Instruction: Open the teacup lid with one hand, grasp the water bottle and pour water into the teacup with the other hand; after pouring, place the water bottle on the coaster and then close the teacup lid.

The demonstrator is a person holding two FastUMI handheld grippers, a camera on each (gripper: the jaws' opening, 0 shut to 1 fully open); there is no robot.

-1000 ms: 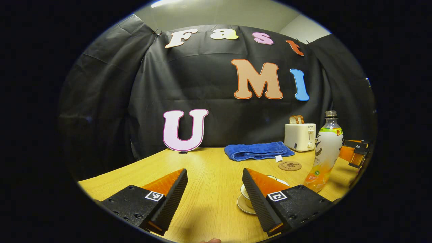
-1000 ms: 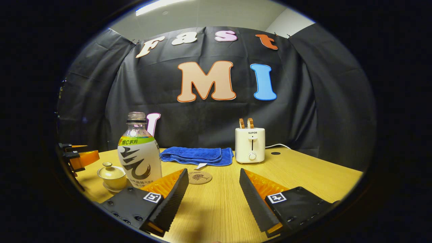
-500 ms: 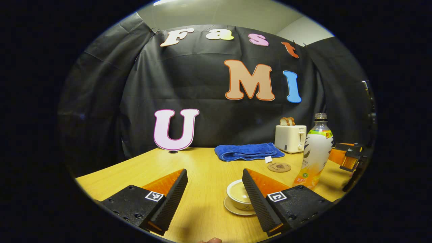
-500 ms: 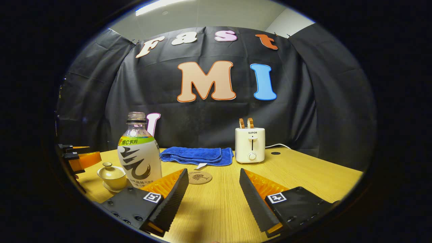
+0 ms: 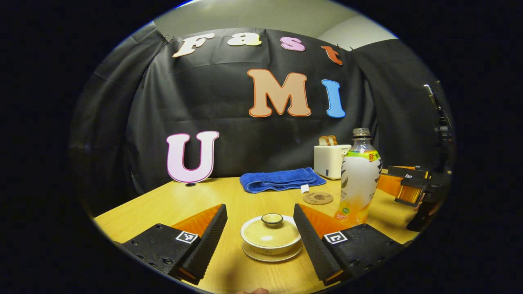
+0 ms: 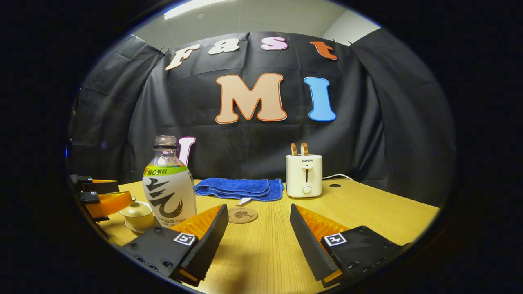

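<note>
Small cream teacup [image 5: 271,237] with its lid [image 5: 271,228] on, sitting on a saucer between the wide-open fingers of the left gripper [image 5: 260,226], not touched. Tall clear plastic water bottle [image 6: 168,185] standing near the round brown coaster [image 6: 242,214]. Right gripper [image 6: 259,226] spread wide over bare wooden table [image 6: 367,208].

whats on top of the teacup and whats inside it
A lid with a small round knob sits on the teacup, which stands on a saucer. The lid covers the inside, so its contents cannot be seen.
</note>
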